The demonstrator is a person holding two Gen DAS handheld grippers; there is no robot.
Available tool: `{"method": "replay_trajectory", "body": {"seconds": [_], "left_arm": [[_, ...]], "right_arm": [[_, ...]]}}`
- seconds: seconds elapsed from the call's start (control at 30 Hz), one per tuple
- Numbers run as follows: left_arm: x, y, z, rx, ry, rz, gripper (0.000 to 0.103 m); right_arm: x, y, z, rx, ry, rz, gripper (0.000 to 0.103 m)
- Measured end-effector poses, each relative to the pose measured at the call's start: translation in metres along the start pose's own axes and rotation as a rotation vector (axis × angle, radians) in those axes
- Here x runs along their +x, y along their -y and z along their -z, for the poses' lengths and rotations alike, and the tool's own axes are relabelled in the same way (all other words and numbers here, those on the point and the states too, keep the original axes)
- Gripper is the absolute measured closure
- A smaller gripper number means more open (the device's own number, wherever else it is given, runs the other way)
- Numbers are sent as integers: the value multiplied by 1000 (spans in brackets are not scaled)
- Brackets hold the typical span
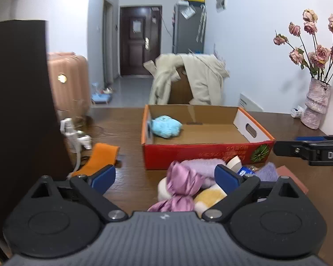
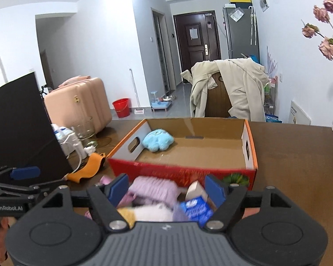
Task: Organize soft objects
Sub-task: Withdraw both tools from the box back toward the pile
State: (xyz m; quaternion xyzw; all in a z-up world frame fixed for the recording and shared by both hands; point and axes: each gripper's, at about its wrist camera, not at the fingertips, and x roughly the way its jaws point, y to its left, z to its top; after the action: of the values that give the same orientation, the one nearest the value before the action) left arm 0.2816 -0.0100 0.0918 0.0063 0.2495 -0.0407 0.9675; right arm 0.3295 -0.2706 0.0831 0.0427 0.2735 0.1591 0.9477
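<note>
Cardboard box (image 2: 250,153) on tabletop (image 2: 299,166) holds lone blue plush (image 2: 158,143) — both grippers (image 1: 164,174) (image 2: 166,185) spread, empty, soft pile (image 1: 188,177) before box.

A plush toy (image 2: 158,142) lay in the box's (image 2: 179,171) far left corner; a heap of soft things (image 2: 154,191) lay before the box, near the table's (image 2: 299,155) front edge.

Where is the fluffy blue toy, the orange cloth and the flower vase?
Fluffy light-blue plush toy (image 2: 158,139): right wrist view, middle of its body, inside the box.
Orange cloth strip (image 1: 101,158): left wrist view, middle of the strip, on the table.
Pink textured flower vase (image 1: 316,103): left wrist view, middle of its side.
</note>
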Motion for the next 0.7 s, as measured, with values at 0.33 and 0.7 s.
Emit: {"method": "replay_trajectory", "body": {"seconds": [0.33,0.7], "left_arm": [[-76,-7,73,-28,149,-84,0],[-135,-1,126,-60,224,-51,0]], "right_arm": [[-67,-28,88,-27,155,32,19],[-122,-58,162,-16,258,28,1]]}}
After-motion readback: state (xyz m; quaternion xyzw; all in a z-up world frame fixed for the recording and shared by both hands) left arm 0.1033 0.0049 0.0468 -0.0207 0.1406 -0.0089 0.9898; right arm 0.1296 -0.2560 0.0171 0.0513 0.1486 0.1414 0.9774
